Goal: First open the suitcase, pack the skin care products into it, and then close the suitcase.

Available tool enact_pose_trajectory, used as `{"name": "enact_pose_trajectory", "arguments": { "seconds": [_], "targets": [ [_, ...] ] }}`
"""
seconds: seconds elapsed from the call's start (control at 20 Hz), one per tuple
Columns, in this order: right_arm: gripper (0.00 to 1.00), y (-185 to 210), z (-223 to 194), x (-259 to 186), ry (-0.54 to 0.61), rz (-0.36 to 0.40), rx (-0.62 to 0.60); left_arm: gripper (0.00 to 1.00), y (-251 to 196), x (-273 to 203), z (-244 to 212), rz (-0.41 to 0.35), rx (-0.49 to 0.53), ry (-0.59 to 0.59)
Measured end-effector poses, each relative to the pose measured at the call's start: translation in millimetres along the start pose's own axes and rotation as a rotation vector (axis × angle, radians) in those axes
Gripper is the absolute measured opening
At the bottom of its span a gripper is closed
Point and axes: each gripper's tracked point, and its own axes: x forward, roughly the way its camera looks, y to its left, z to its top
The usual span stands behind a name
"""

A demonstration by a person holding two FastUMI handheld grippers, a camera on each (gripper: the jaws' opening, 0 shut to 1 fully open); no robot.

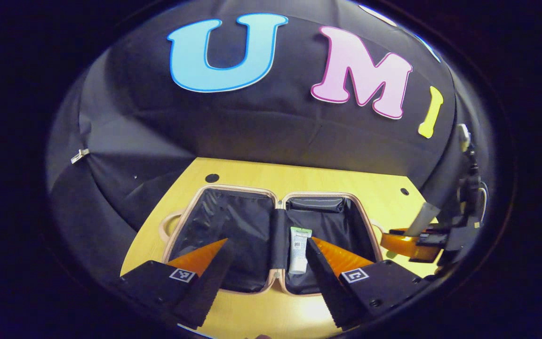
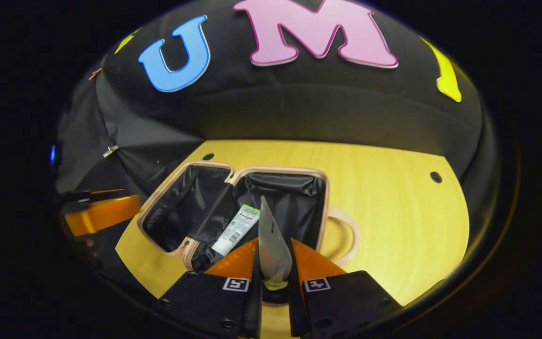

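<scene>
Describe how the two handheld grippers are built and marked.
Each gripper, left and right, has two wedge-shaped fingers tapering to points on blocky black bodies. Every body carries a small square black-and-white marker, plus visible screws.

We can read almost nothing here. The white tube [image 1: 298,251] lying in the open suitcase [image 1: 233,235] carries a printed label with a barcode and fine lines of print, seen in both the left gripper view and the right gripper view, but the print is too small for us to make out. We see square black-and-white markers [image 2: 235,284] on the gripper bodies; they bear patterns, not words.
</scene>
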Motion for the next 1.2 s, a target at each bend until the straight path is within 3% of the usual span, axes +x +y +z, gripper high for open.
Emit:
{"name": "enact_pose_trajectory", "arguments": {
  "seconds": [0.45,0.6,0.65,0.7,0.75,0.85,0.95,1.05,1.2],
  "targets": [
    [0.28,-14.5,-63.6,87.1,0.321,-0.138,0.08,0.96,40.3,-53.4,-54.1,0.041,-0.226,0.053],
    [0.28,-12.7,-68.1,94.6,0.368,-0.159,0.129,0.97,41.5,-55.6,-72.1,0.036,-0.319,0.084],
    [0.29,-9.0,-66.8,94.8,0.37,-0.153,0.151,0.92,42.8,-55.8,-76.8,0.04,-0.327,0.089],
    [0.23,-8.9,-63.3,95.1,0.356,-0.152,0.155,0.92,43.4,-55.9,-78.8,0.044,-0.325,0.093],
    [0.29,-9.2,-57.7,94.0,0.334,-0.152,0.146,0.97,46.0,-56.0,-78.9,0.051,-0.313,0.093],
    [0.48,-9.6,-44.6,86.6,0.283,-0.144,0.135,0.97,54.1,-51.5,-75.8,0.075,-0.277,0.081],
    [0.92,-7.6,-29.8,71.2,0.233,-0.124,0.14,0.97,69.6,-45.5,-69.3,0.111,-0.242,0.054],
    [0.99,-10.1,-12.1,50.9,0.164,-0.113,0.128,0.97,91.6,-33.9,-63.6,0.145,-0.231,0.037],
    [0.98,-14.3,12.5,11.8,0.051,-0.088,0.083,0.97,144.9,-6.2,-48.1,0.195,-0.219,0.005]
  ]
}}
